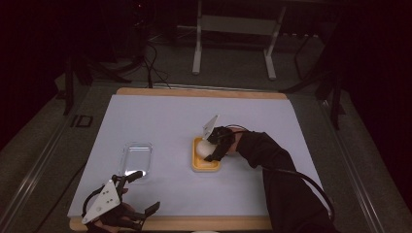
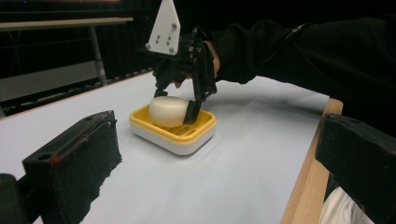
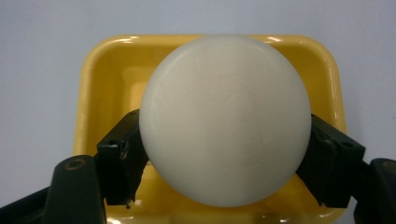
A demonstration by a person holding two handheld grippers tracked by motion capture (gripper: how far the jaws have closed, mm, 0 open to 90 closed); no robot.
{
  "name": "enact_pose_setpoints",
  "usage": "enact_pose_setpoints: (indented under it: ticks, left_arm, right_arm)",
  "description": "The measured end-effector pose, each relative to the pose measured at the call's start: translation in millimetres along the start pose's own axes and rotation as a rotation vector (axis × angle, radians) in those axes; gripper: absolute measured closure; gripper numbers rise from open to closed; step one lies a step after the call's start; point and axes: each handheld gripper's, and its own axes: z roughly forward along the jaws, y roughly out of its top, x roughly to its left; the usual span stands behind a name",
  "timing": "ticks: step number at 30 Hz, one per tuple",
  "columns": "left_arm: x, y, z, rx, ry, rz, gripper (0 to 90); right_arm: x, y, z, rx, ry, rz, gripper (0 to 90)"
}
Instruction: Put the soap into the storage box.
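The soap (image 3: 225, 120) is a smooth, matte, cream-white rounded bar. It sits in a yellow dish (image 3: 97, 79) with rounded corners, a glossy rim and a white base, near the middle of the pale table cover (image 1: 160, 121). The right gripper (image 1: 210, 148) reaches down into the dish, its black jaws clamped on opposite sides of the soap; whether the soap rests on the dish floor cannot be confirmed. A clear, shallow, rectangular lid (image 1: 136, 158), possibly plastic, lies flat left of the dish, well apart. The left gripper (image 1: 136, 190) lies low near the front wooden table edge (image 1: 204, 223), jaws spread wide and empty.
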Motion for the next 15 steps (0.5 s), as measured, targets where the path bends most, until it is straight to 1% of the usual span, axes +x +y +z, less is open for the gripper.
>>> enact_pose_setpoints:
  ticks: [4,6,7,9,12,14,15]
  left_arm:
    - [0.1,-0.2,0.5,0.001,-0.002,0.0,0.1]
    - [0.1,-0.1,0.4,0.002,-0.002,0.0,0.0]
    - [0.1,-0.1,0.4,0.002,-0.002,0.0,0.1]
    - [0.1,-0.2,0.6,0.001,-0.003,0.0,0.0]
    - [-0.1,-0.2,1.0,0.002,-0.003,-0.003,0.0]
    - [-0.1,-0.2,1.1,0.002,-0.003,-0.002,0.1]
    - [-0.1,-0.3,1.0,0.002,-0.003,-0.003,0.1]
  right_arm:
    - [-1.0,-0.1,4.8,0.015,0.009,0.004,25.2]
    - [-0.5,-0.2,7.0,0.033,0.009,0.008,25.1]
    - [-0.3,-0.4,8.2,0.043,0.016,0.011,25.0]
    - [-0.3,-0.7,10.1,0.047,0.017,0.017,24.8]
    - [-0.8,0.6,8.9,0.039,0.018,0.025,23.5]
    - [-1.6,2.8,4.9,0.018,0.022,0.03,22.5]
    - [-2.1,4.1,2.4,0.01,0.015,0.025,21.9]
